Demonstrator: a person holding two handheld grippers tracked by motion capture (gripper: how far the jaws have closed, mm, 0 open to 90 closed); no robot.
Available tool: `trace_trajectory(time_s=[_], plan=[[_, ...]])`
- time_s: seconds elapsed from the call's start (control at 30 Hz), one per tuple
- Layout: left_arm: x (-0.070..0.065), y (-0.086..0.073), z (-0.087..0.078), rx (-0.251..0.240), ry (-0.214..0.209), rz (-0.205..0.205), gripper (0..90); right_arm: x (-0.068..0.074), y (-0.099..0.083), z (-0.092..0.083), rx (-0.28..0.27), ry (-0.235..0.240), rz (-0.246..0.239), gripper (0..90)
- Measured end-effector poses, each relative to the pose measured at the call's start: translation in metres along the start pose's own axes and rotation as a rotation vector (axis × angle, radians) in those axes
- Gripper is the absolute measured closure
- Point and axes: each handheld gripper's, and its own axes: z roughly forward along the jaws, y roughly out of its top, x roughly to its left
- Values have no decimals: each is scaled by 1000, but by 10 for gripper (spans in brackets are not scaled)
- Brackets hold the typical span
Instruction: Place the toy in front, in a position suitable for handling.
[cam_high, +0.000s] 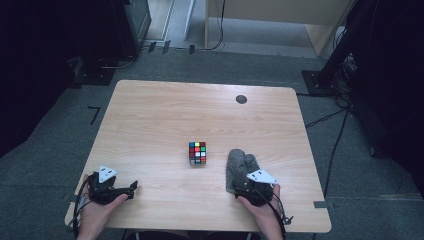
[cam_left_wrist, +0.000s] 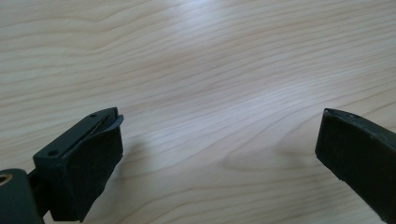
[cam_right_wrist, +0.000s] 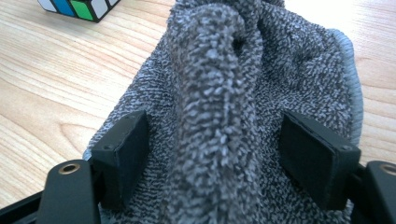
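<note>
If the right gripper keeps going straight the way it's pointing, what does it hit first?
The grey cloth: a raised fold of it already stands between the right gripper's open jaws, apparently untouched by the pads. The puzzle cube lies off to one side, out of that line.

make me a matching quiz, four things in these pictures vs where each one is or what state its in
Things:
1. puzzle cube
2. grey cloth
3. left claw
4. dark round spot

Places or states:
A. open over bare wood
B. far side of the table
C. mid-table, left of the cloth
D. a raised fold between the right claw jaws

Pairs: 1-C, 2-D, 3-A, 4-B
</note>
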Motion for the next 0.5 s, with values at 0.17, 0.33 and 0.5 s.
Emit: trace_trajectory(time_s=[0.17, 0.33, 0.5], plan=[[-29, 15, 9, -9, -50, 31, 10, 0, 1, 1, -3, -3, 2, 279], [-63, 30, 21, -15, -100, 69, 11, 0, 1, 1, -3, -2, 0, 282], [-95, 44, 34, -25, -138, 83, 11, 0, 1, 1, -4, 0, -1, 286]])
